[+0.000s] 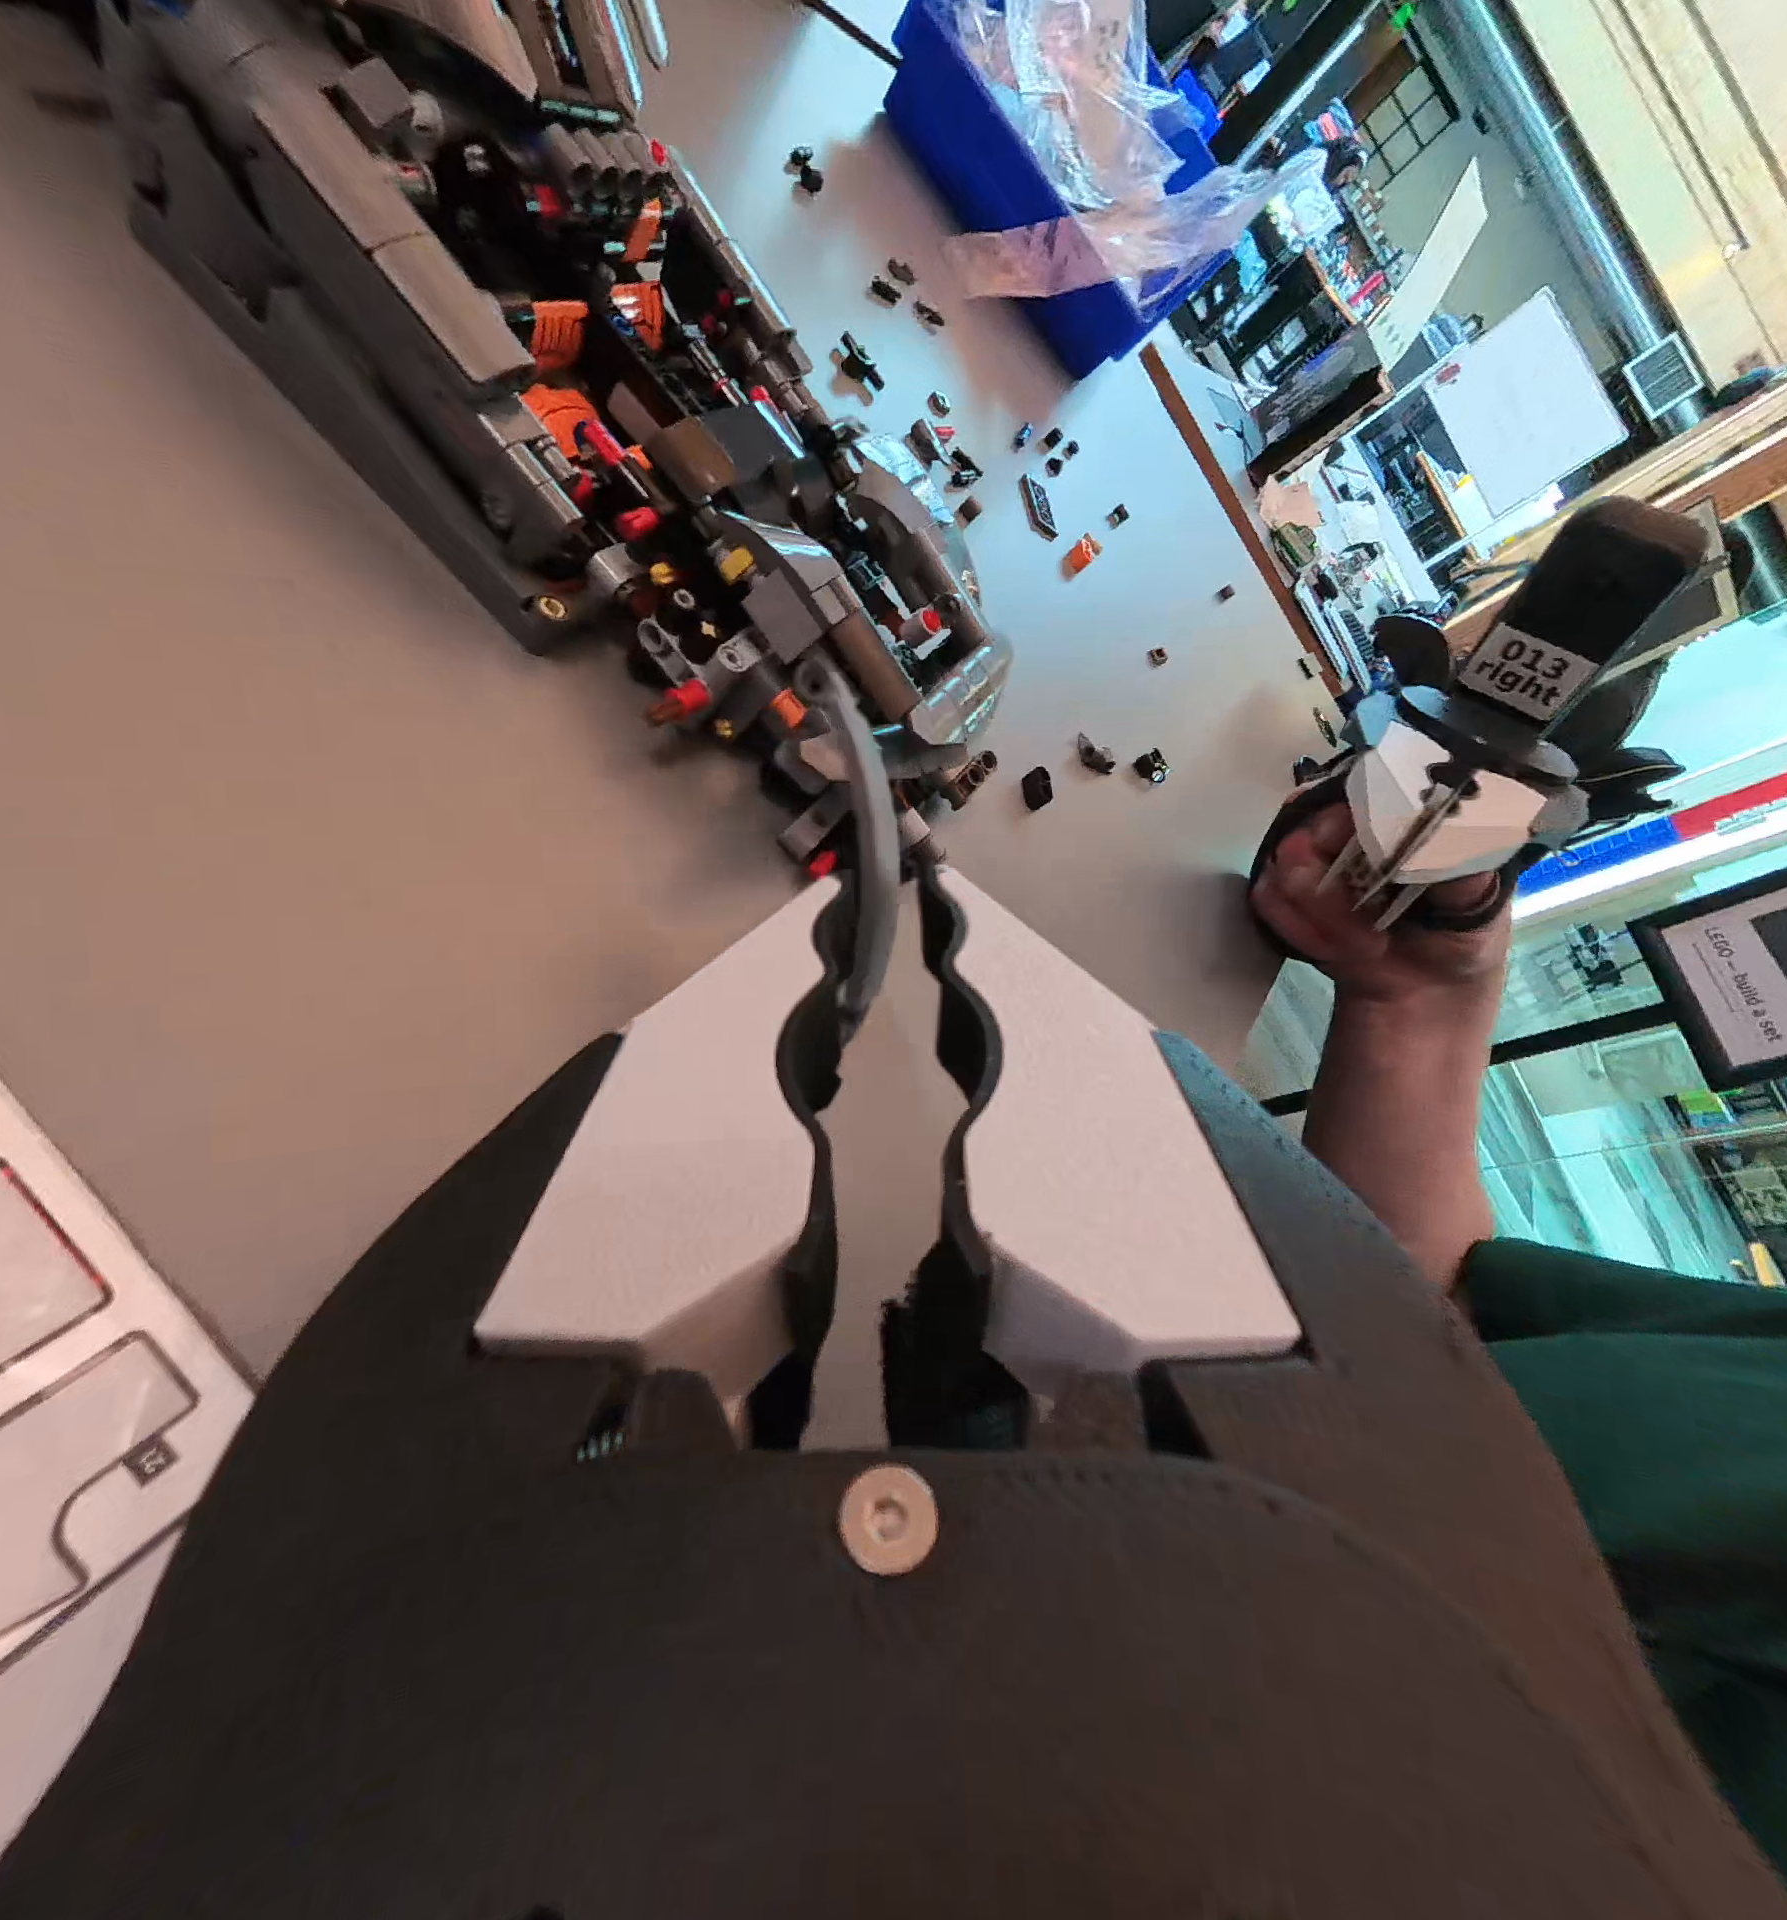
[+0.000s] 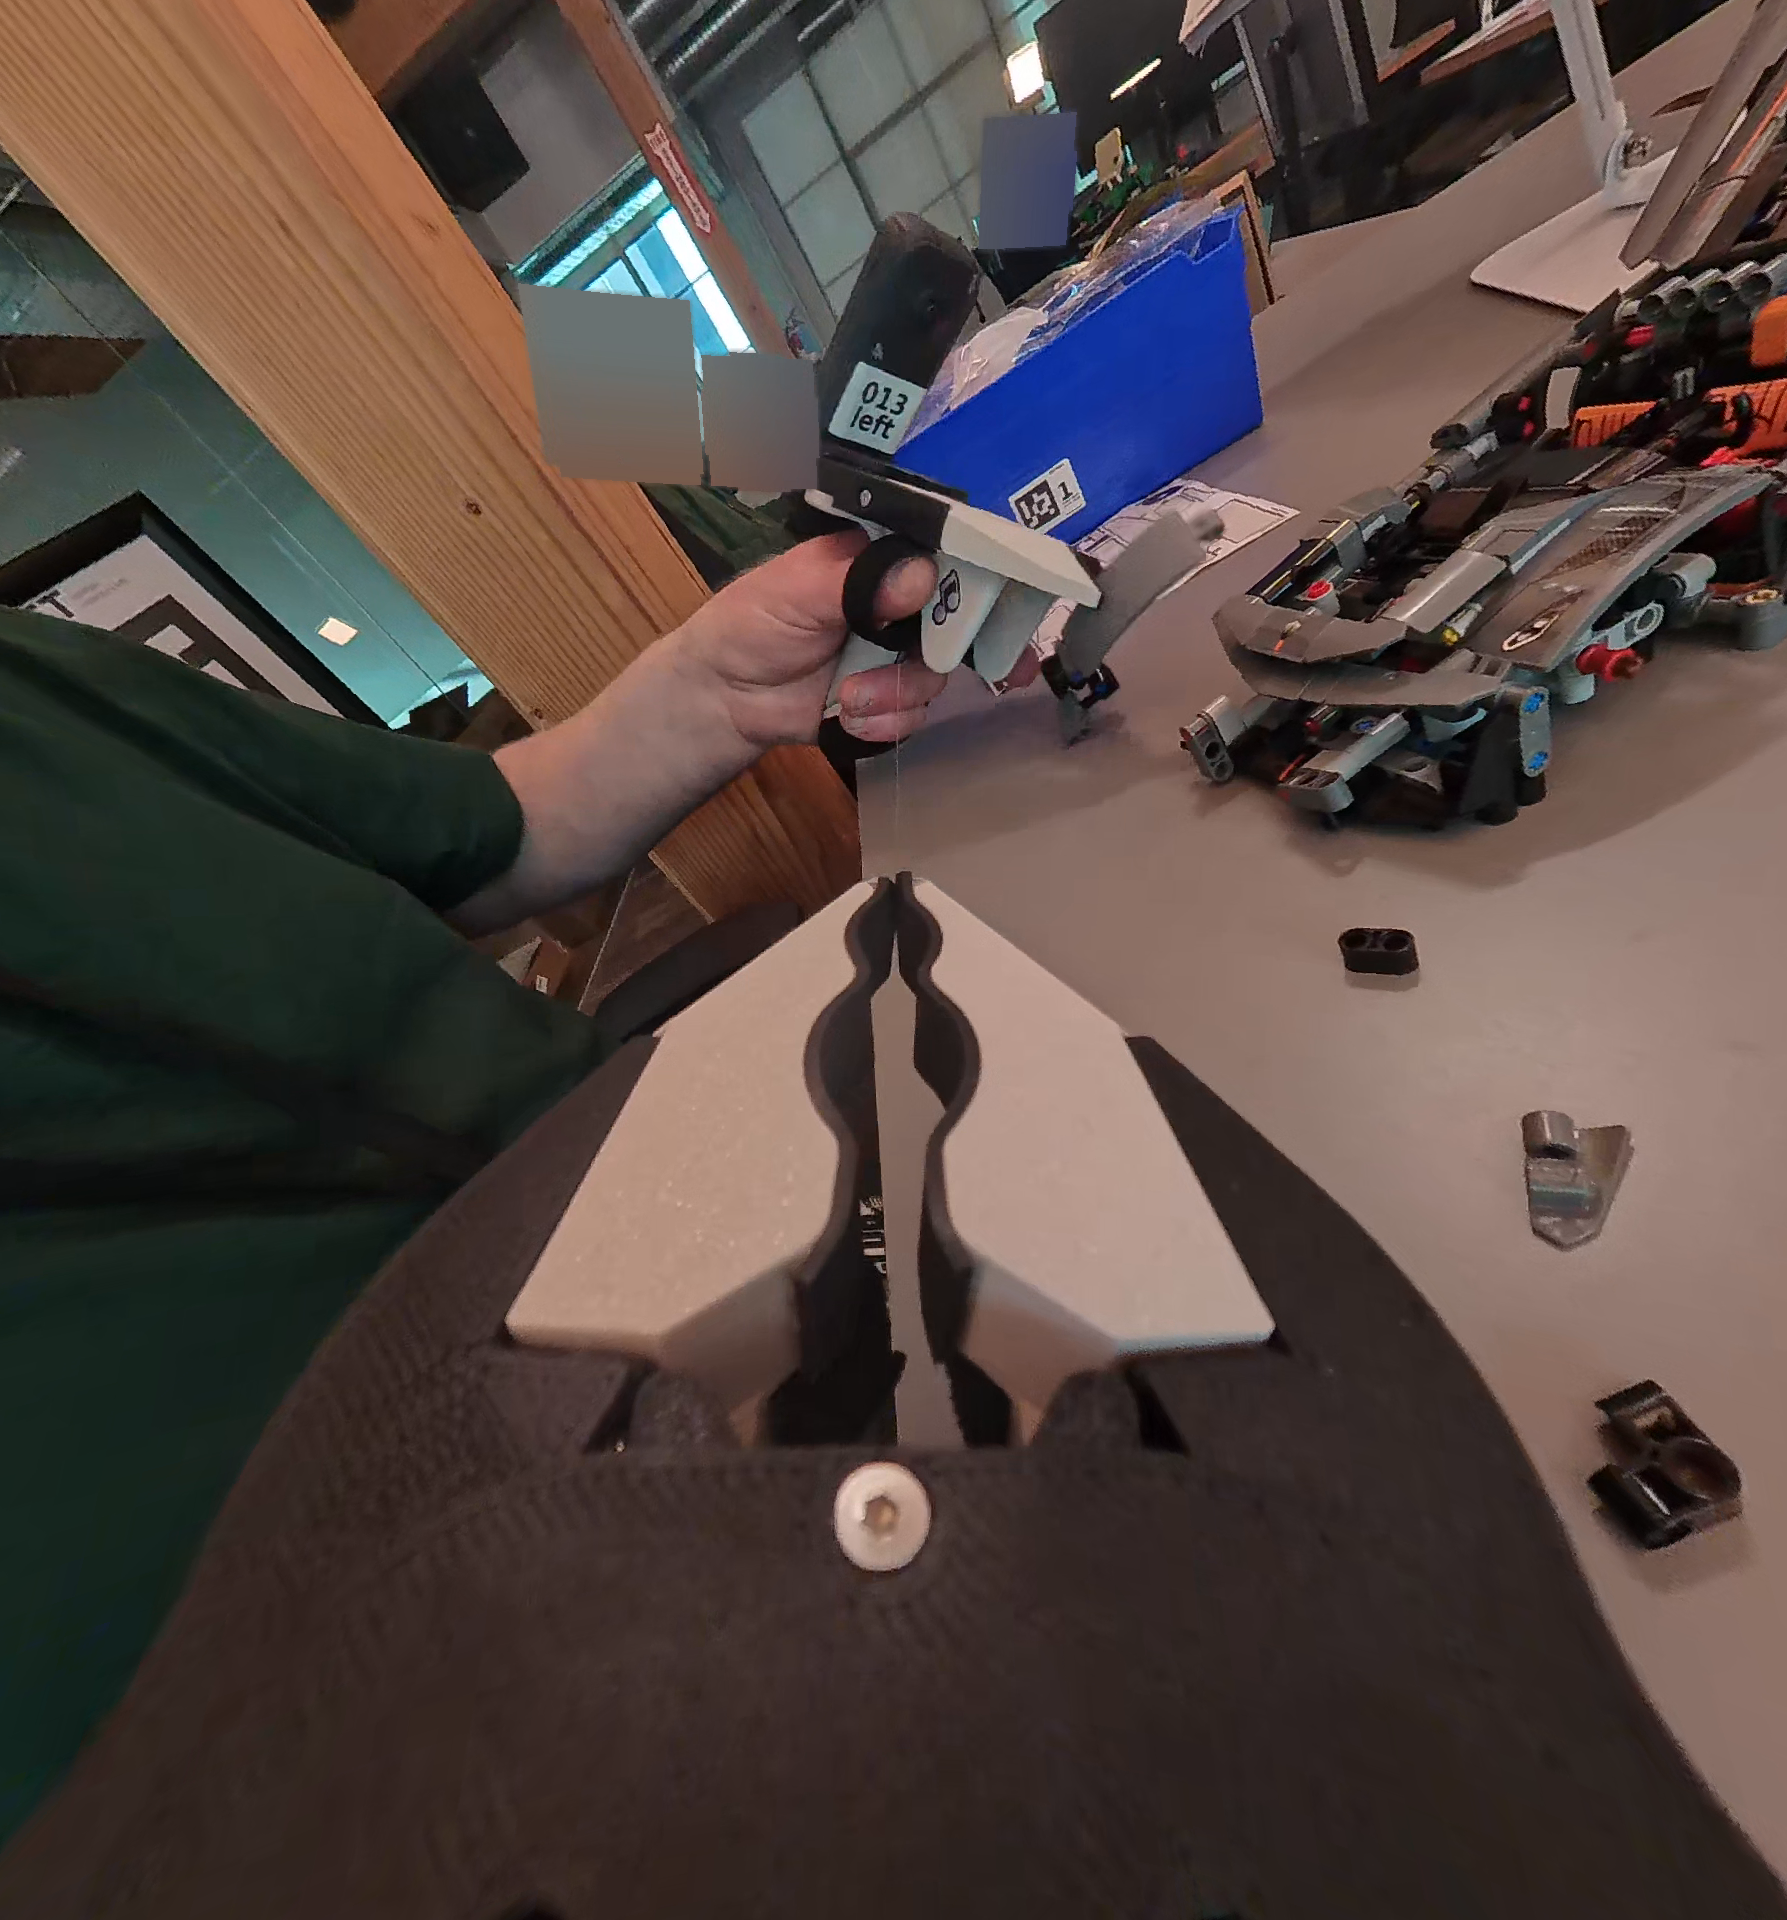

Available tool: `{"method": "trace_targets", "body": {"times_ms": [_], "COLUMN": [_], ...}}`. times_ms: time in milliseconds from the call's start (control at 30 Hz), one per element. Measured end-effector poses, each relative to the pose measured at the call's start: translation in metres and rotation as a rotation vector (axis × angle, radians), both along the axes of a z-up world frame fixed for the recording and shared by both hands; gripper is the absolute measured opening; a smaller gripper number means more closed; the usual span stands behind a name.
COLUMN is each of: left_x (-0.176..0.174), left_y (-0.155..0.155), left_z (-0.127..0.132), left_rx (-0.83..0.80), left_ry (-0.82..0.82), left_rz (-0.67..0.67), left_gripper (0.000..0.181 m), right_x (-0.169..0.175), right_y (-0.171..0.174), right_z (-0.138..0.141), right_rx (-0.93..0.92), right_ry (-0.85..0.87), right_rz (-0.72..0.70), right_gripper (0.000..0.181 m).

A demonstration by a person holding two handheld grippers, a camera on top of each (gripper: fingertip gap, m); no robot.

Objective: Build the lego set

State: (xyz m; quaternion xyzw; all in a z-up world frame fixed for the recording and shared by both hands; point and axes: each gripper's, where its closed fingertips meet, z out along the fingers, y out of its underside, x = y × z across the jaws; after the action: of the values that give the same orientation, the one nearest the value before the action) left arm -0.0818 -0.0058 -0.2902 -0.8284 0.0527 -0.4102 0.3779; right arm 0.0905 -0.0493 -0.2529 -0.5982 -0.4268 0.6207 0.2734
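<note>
The left gripper (image 1: 878, 894) pinches a curved grey plastic lego panel (image 1: 868, 831) just short of the grey-and-orange brick car (image 1: 660, 499); steady it while the empty, closed right gripper (image 2: 894, 883) assists

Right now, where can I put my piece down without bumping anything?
Bare table lies between the right gripper and the car. Bare too left of the car, up to the booklet. Crowded: loose pieces between car and blue bin.
</note>
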Motion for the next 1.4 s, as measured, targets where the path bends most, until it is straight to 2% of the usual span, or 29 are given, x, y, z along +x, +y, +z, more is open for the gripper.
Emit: {"method": "trace_targets", "body": {"times_ms": [33,167,300,433,500,667,767,833,1033,1233,1400], "left_x": [-0.001,-0.008,-0.019,-0.032,-0.031,-0.033,-0.03,-0.027,-0.016,0.01,0.036], "left_y": [0.001,0.007,0.005,-0.01,-0.022,-0.027,-0.027,-0.028,-0.043,-0.057,-0.067], "left_z": [-0.002,-0.01,-0.005,-0.008,-0.018,-0.037,-0.04,-0.041,-0.042,-0.039,-0.044], "left_rx": [-0.007,-0.004,0.047,0.094,0.068,0.088,0.107,0.119,0.132,0.136,0.147], "left_ry": [0.004,0.058,0.128,0.28,0.331,0.51,0.564,0.575,0.657,0.682,0.683], "left_rz": [0.002,0.034,0.051,0.012,-0.049,-0.057,-0.068,-0.073,-0.038,-0.014,-0.021], "left_gripper": [0.016,0.025,0.033,0.032,0.028,0.021,0.007,0.006,0.005,0.005,0.014], "right_x": [0.0,0.002,0.002,0.001,0.0,-0.001,-0.002,-0.002,-0.002,0.0,0.001], "right_y": [0.0,0.0,0.0,-0.001,-0.001,0.0,0.0,0.001,0.0,-0.002,-0.003], "right_z": [0.0,0.002,0.003,0.001,0.0,-0.002,-0.003,-0.003,-0.003,0.0,0.002], "right_rx": [0.001,0.0,-0.002,-0.005,-0.005,-0.002,0.001,0.003,0.002,0.004,0.005], "right_ry": [0.003,0.018,0.019,0.012,0.005,-0.009,-0.019,-0.022,-0.016,0.001,0.013], "right_rz": [0.0,0.0,0.002,0.006,0.007,0.0,-0.005,-0.007,-0.003,0.009,0.019], "right_gripper": [0.0,0.0,0.0,0.0,0.0,0.0,0.0,0.0,0.0,0.0,0.0]}}
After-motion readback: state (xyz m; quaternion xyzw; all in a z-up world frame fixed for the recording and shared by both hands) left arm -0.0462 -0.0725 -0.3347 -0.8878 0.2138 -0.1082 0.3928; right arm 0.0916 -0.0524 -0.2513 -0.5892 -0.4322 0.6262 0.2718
